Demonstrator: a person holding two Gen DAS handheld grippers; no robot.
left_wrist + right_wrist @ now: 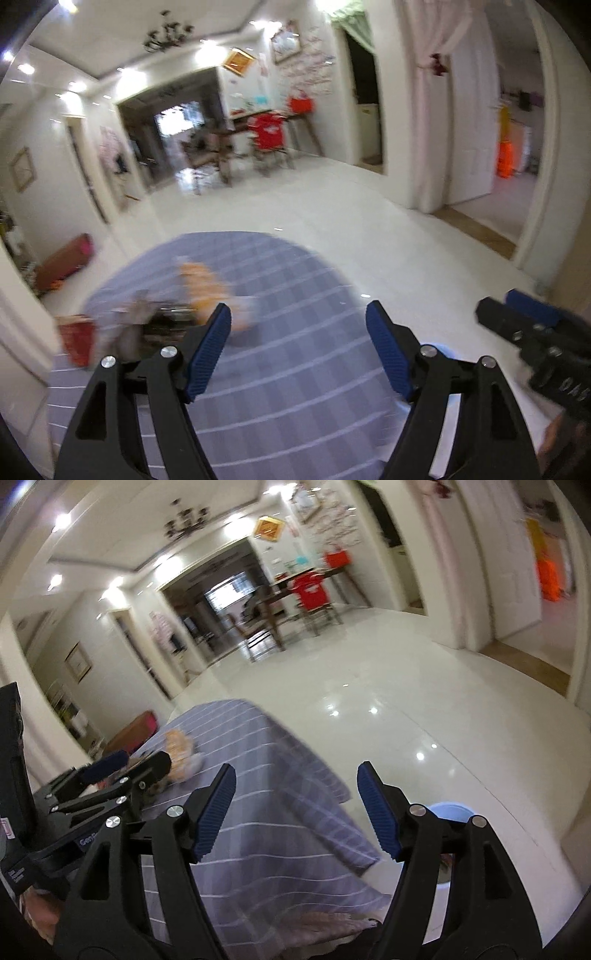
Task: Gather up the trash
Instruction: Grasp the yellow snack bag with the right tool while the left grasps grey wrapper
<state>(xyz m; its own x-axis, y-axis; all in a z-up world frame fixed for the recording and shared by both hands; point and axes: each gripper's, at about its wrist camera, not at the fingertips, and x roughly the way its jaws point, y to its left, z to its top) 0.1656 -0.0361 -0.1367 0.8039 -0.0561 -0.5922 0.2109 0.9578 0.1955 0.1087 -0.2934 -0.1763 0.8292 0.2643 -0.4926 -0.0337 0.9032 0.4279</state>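
Both grippers hang above the desk (pixel 280 369), which wears a striped purple cloth. The left gripper (pixel 298 347) and the right gripper (pixel 296 805) stand released, with nothing between their fingers. The trash (pixel 201 291), a blurred orange and white heap, lies toward the desk's far left edge, beyond the left fingers (pixel 208 350) and well apart from the right ones.

1. On the body of your left claw (pixel 125 771), seen from the right wrist view, white letters start "Gen"; the rest is hidden behind the right claw's finger.
2. On the body of your right claw (pixel 517 306), seen from the left wrist view, raised letters look like "DAS", blurred.
3. Wall signs and papers are too blurred to read.
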